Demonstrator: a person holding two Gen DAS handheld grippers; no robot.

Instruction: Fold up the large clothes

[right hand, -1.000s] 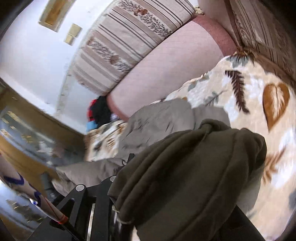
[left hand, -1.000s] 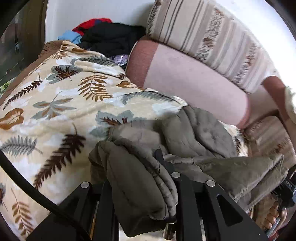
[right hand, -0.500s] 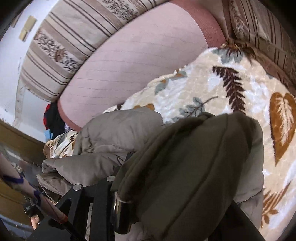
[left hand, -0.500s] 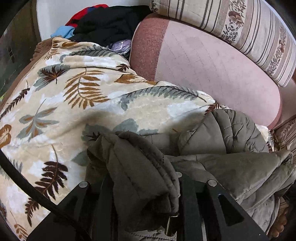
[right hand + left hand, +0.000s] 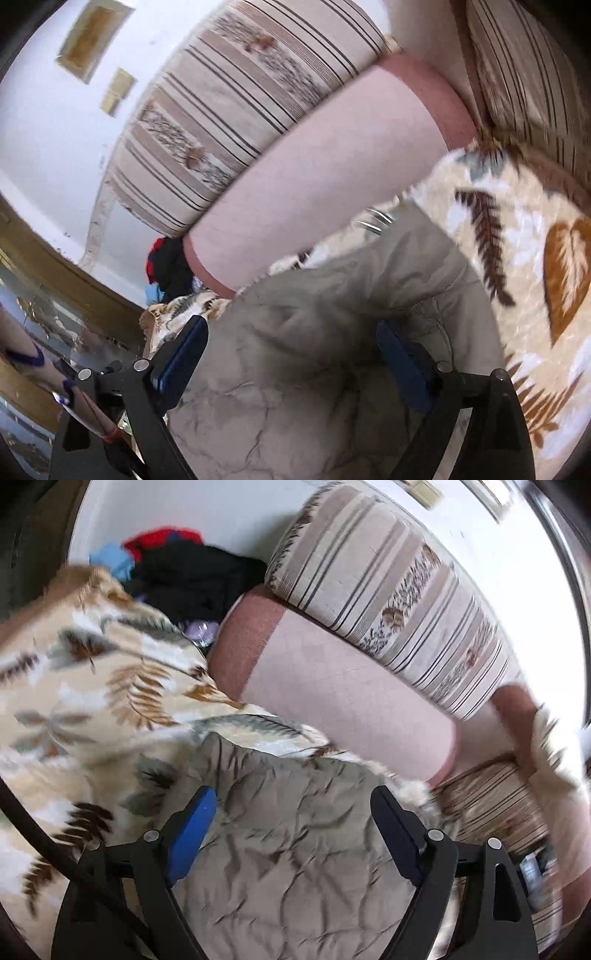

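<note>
1. At the far left of the left wrist view, a plush blanket (image 5: 92, 686) printed with brown, rust and grey fern leaves on cream covers the seat; its pile looks soft and slightly blurred.
2. Behind it, a heap of clothes (image 5: 184, 572) in black, red and light blue sits against the white wall.
3. The left gripper (image 5: 291, 812) stands wide open, gripping nothing: a blue pad lines one black finger, a dark pad the other, and only fabric shows between them.
4. Under and between those fingers lies the jacket (image 5: 288, 842), a grey-olive quilted garment with a matte, heavily creased shell, spread fairly flat on the blanket.
5. To the right, a rounded pink bolster (image 5: 343, 698) with a fine woven grid lies along the back, topped by a striped cushion (image 5: 399, 594) of beige bands with brown floral motifs.
6. In the right wrist view, the right gripper (image 5: 291, 339) is likewise spread open and empty, its fingers framing the jacket (image 5: 332, 314), which bulges in puffy folds here.
7. The bolster (image 5: 332, 166) and striped cushion (image 5: 229, 110) curve above it, and the leaf-print blanket (image 5: 535, 258) fills the right edge, touching the jacket's side.
</note>
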